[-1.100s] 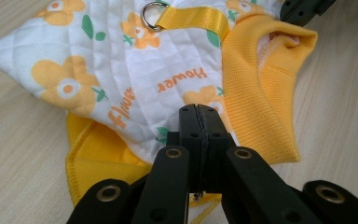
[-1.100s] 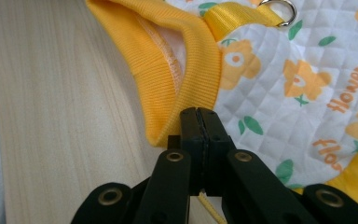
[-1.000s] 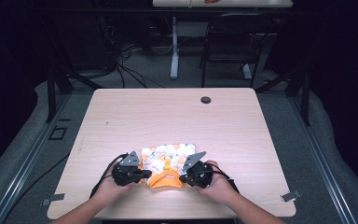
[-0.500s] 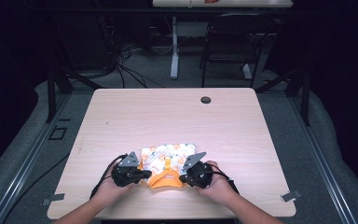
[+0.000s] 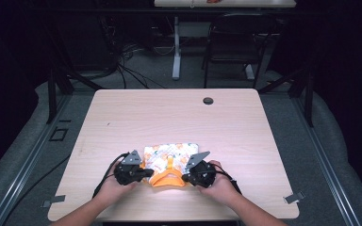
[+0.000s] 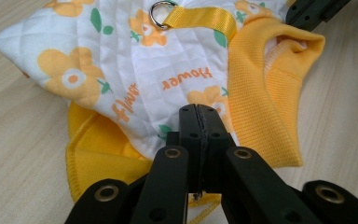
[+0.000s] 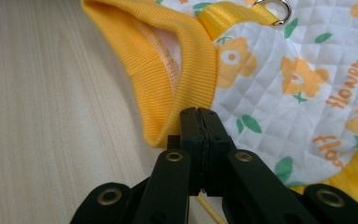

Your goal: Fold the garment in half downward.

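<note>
A small quilted garment (image 5: 169, 157), white with orange flowers and yellow ribbed trim, lies flat near the table's front edge. My left gripper (image 5: 146, 173) is at its near left corner and my right gripper (image 5: 185, 178) at its near right. In the left gripper view the gripper (image 6: 199, 112) has its jaws pressed together over the garment (image 6: 135, 79), with yellow hem caught low between them. The right gripper (image 7: 200, 114) looks the same on the garment (image 7: 279, 93) beside the ribbed opening. A yellow strap with a metal ring (image 6: 163, 9) runs down the middle.
The wooden table (image 5: 169, 113) is bare beyond the garment, with a dark cable grommet (image 5: 208, 100) near its far edge. A chair (image 5: 231, 42) and a desk leg stand behind the table on grey floor. Cables trail from both grippers toward me.
</note>
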### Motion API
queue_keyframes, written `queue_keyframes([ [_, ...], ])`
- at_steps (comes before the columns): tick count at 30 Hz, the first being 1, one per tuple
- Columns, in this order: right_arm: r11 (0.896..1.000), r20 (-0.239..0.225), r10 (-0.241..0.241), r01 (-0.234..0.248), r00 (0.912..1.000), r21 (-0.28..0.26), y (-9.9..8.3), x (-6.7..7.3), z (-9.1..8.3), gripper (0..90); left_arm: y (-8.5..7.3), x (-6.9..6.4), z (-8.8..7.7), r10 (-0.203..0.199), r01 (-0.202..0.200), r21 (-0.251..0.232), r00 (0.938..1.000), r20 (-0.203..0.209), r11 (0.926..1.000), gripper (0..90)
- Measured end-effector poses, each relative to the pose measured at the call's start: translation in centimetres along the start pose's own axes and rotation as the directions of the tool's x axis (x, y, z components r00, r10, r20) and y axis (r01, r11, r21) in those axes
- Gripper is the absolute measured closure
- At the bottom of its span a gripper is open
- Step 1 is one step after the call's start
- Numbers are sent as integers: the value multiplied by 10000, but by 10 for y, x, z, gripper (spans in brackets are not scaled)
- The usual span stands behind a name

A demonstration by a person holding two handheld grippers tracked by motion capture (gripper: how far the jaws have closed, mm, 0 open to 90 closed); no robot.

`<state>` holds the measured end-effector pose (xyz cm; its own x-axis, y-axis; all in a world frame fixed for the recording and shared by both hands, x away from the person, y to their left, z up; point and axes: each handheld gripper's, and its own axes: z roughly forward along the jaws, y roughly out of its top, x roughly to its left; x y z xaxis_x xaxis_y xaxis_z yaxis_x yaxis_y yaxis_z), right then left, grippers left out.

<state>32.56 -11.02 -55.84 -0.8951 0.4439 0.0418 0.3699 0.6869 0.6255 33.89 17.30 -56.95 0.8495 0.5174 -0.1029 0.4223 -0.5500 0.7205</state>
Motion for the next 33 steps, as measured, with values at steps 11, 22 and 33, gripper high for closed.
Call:
queue_keyframes([
  [11,9992,199,301,-296,9993,-270,1,-10,3,897,6,13,7,-308,302,-222,9991,-276,9993,895],
  [22,9967,651,668,-636,9956,-502,8,-27,9,896,12,27,14,-719,683,-521,9949,-707,9963,896],
  [33,9914,1003,1113,-1034,9887,-805,12,-42,15,892,14,40,20,-1165,1070,-975,9883,-981,9895,896],
])
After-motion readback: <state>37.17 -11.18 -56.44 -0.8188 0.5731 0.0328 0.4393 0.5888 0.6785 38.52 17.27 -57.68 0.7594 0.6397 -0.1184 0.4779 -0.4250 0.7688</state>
